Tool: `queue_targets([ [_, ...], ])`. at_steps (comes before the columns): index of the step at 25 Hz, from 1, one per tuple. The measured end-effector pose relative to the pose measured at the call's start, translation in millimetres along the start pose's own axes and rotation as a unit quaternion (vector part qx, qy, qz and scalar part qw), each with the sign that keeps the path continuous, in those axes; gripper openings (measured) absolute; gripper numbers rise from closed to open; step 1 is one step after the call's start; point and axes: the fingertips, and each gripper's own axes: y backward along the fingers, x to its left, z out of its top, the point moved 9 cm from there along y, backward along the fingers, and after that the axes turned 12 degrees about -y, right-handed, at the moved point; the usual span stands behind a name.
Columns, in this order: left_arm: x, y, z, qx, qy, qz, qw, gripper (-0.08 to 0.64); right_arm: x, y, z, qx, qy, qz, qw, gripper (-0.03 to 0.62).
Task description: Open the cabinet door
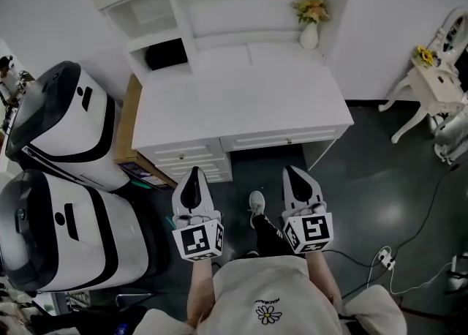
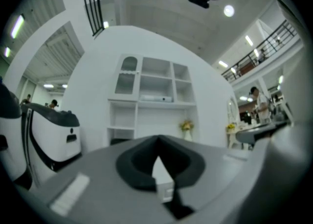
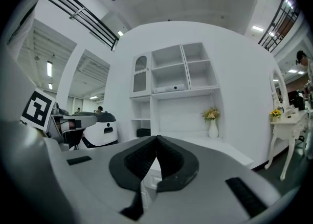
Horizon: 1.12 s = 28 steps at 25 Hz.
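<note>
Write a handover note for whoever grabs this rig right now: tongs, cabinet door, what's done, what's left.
Left tongs: shut, empty, held short of the desk, touching nothing.
Right tongs: shut, empty, likewise.
Cabinet door: the arched glass one, upper left of the hutch; looks closed.
Done: nothing on the door yet.
Left: probably reach up to it, open one pair of tongs, grip it, swing it open.

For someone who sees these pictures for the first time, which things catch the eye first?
The white desk with shelves fills the centre, with a white vase of yellow flowers at its back right. Two big white-and-black rounded machines stand to its left, and the left gripper and right gripper point toward it.
</note>
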Motion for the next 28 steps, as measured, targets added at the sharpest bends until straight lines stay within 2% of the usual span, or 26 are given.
queue_targets([
  [7, 6.5, -82.1, 1.8, 0.002, -0.006, 0.004, 1.0, 0.006, -22.8, -80.2, 15.8, 0.01, 0.006, 0.028, 1.0, 0.0],
  [11, 14.1, -138.2, 12.1, -0.003, -0.011, 0.013, 0.9999, 0.006, -38.0, -136.8, 37.9, 0.006, 0.008, 0.052, 0.999, 0.0],
  [18, 36.7, -222.2, 24.6, -0.013, -0.027, 0.051, 0.9982, 0.006, -60.4, -228.7, 71.6, -0.016, 0.022, 0.102, 0.994, 0.0],
  [23, 41.0, -257.9, 27.9, -0.021, -0.036, 0.065, 0.997, 0.006, -74.9, -265.1, 79.6, -0.023, 0.02, 0.118, 0.993, 0.0],
  [28, 36.6, -269.6, 26.1, -0.023, -0.03, 0.067, 0.997, 0.006, -82.7, -283.1, 78.0, -0.018, 0.019, 0.124, 0.992, 0.0],
])
